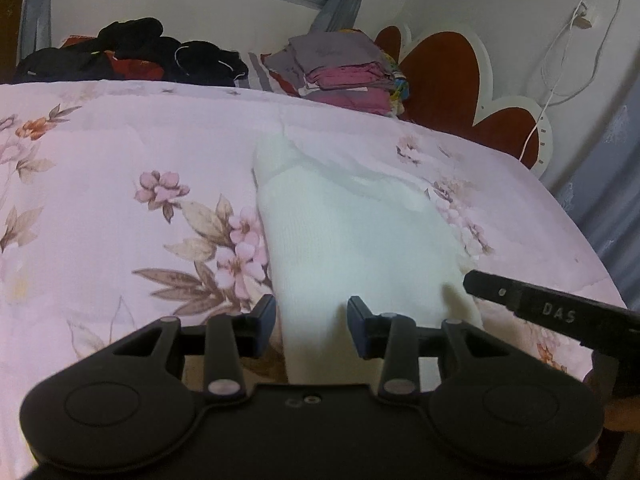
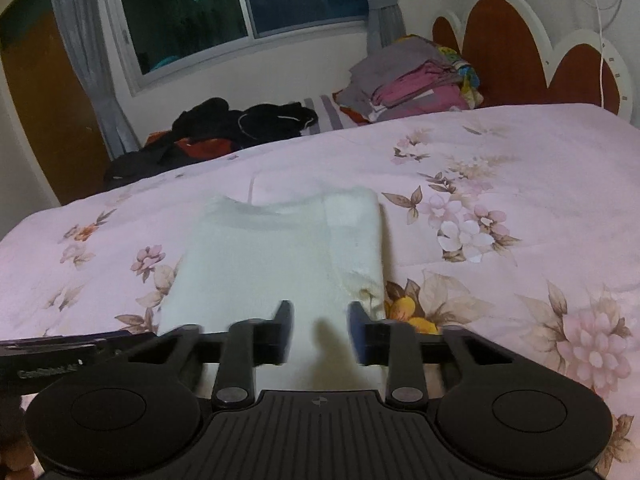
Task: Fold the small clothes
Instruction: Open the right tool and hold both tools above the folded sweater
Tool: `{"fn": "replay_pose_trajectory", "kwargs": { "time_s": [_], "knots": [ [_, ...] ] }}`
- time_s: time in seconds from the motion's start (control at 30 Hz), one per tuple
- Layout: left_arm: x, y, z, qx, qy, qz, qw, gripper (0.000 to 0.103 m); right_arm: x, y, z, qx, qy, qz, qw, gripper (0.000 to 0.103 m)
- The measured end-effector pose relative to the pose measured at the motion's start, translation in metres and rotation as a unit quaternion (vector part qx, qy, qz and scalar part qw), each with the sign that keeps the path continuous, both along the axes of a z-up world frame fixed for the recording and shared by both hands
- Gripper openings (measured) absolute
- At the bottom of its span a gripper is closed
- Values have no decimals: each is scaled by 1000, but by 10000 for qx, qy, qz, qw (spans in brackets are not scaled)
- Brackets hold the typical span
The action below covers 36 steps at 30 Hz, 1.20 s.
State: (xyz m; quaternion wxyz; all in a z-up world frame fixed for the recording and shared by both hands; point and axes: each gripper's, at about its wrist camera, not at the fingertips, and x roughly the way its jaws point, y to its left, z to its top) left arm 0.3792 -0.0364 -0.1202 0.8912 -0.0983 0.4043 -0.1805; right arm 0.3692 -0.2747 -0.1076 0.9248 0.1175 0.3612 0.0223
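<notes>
Both the left gripper (image 1: 312, 316) and right gripper (image 2: 320, 330) hover part-open, empty, above the white garment (image 2: 276, 264), whose loose fold could spring apart.

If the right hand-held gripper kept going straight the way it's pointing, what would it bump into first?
Most likely the white garment lying on the floral bedspread. The right hand-held gripper angles down toward it, jaws open with nothing gripped.

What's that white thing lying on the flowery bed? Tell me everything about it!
The white garment is a small piece of clothing, soft and knitted-looking, lying flat on the floral bedspread. Its sides look folded in, making a tidy long shape with a curved neckline at the far end. One folded flap shows along its right side. Nothing is gripping it; both tools sit open at its near end.
</notes>
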Motion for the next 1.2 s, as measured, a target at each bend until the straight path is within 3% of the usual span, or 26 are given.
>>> {"fn": "replay_pose_trajectory", "kwargs": {
  "time_s": [0.27, 0.4, 0.47, 0.73, 0.9, 0.93, 0.97, 1.0, 1.07, 1.2],
  "knots": [
    [35, -3, 7, -106, -157, 217, 9996, 38, 30, -15, -8, -27, 110, -153, 9998, 30],
    [52, -12, -11, -57, 106, 204, 9997, 38, 45, -22, -23, 35, 226, -79, 9997, 30],
    [53, -18, -20, 32, 119, 150, 9998, 40, 49, -25, -35, -155, 406, -89, 9990, 30],
    [51, -28, -17, 280, 73, 210, 9994, 42, 50, -41, -49, 137, 418, 110, 9990, 30],
    [47, -29, -11, 483, 35, 286, 9984, 57, 49, -46, -35, 363, 407, 251, 9982, 30],
    [47, -28, -9, 491, 45, 308, 9983, 60, 50, -46, -32, 409, 380, 270, 9981, 37],
    [46, -27, -8, 506, 35, 312, 9982, 62, 50, -48, -30, 445, 359, 267, 9980, 55],
    [45, -27, -5, 545, -1, 294, 9981, 63, 51, -49, -28, 474, 325, 248, 9980, 63],
    [43, -27, -3, 621, -37, 253, 9977, 71, 53, -49, -25, 462, 269, 304, 9981, 67],
    [46, -23, -4, 510, 90, 256, 9983, 72, 62, -51, -29, 588, 363, 346, 9970, 67]
  ]
}}
